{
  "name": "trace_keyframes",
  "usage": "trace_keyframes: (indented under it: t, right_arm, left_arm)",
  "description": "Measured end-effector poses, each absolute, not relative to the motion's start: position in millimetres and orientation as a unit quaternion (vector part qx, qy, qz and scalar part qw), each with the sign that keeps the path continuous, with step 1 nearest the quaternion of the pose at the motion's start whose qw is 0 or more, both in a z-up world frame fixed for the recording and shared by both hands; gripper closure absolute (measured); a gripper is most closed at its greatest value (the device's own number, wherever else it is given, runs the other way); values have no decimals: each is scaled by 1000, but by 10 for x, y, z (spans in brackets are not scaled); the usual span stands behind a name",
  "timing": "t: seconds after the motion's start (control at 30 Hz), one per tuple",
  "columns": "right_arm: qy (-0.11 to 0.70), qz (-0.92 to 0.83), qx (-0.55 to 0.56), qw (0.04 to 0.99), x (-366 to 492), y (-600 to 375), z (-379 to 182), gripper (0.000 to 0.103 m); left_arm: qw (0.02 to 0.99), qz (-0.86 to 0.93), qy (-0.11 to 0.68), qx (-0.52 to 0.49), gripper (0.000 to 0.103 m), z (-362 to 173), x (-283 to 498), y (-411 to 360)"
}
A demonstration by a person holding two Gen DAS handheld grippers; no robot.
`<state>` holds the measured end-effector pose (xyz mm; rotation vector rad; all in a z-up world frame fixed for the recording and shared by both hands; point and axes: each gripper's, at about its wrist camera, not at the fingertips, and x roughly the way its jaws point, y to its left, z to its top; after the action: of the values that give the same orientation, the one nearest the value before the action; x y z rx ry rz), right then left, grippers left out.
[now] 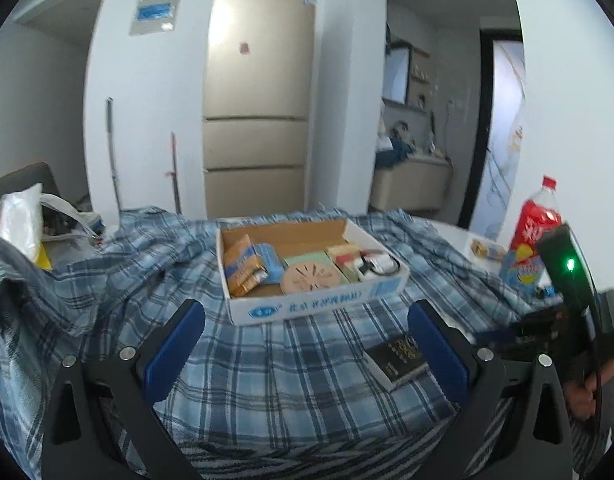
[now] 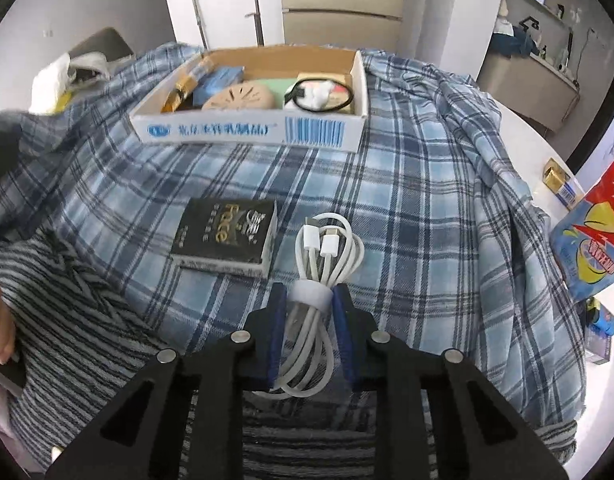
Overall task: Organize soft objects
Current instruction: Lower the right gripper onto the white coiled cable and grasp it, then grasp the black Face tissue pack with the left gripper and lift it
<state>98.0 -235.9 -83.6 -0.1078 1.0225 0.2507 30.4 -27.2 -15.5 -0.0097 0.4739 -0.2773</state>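
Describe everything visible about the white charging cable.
The white charging cable is a smooth, rubbery cord coiled into long loops and cinched mid-bundle by a white strap. Two white plugs with metal tips lie side by side at its far end. It lies on the blue plaid cloth, right of the black box. The right hand-held gripper is shut on it at the strap.

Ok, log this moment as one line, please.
right tongs: shut on white cable | left tongs: open, empty | black box: on plaid cloth | cardboard tray: behind
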Motion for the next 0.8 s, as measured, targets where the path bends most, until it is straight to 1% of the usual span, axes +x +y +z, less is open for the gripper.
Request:
trace_keyframes:
  t: [0.13,0.23,0.27,0.3,0.37,0.43,0.53,0.7,0.8]
  right_arm:
    - [475,126,-45,870,1044,-2446,-776,81]
    - [465,132,-37,874,1071,-2537,-732,81]
    - [460,137,-32,876,1069,-2556,-718,81]
    - [452,142,-26,880,1063,-2591,-695,81]
    - [437,149,-15,887,1052,-2642,-663,81]
    - [419,158,-4,894,1033,-2679,-640,81]
    - [406,173,18,897,1021,-2727,-632,81]
    - [404,180,35,896,1028,-2774,-660,81]
    - [406,184,40,894,1021,-2790,-687,81]
  left_arm:
    - [947,-168,271,35,0,-195,407,-377]
    - [939,-186,276,89,0,-228,435,-523]
    - [935,-194,277,106,1,-246,447,-580]
    - [931,-202,279,119,7,-263,467,-633]
    - [918,-229,301,116,11,-304,568,-716]
    - [908,-247,325,101,12,-341,688,-782]
    - [892,-266,349,110,12,-423,841,-925]
    - [857,-314,398,97,12,-566,1025,-1123]
    - [839,-335,415,110,12,-654,1062,-1264]
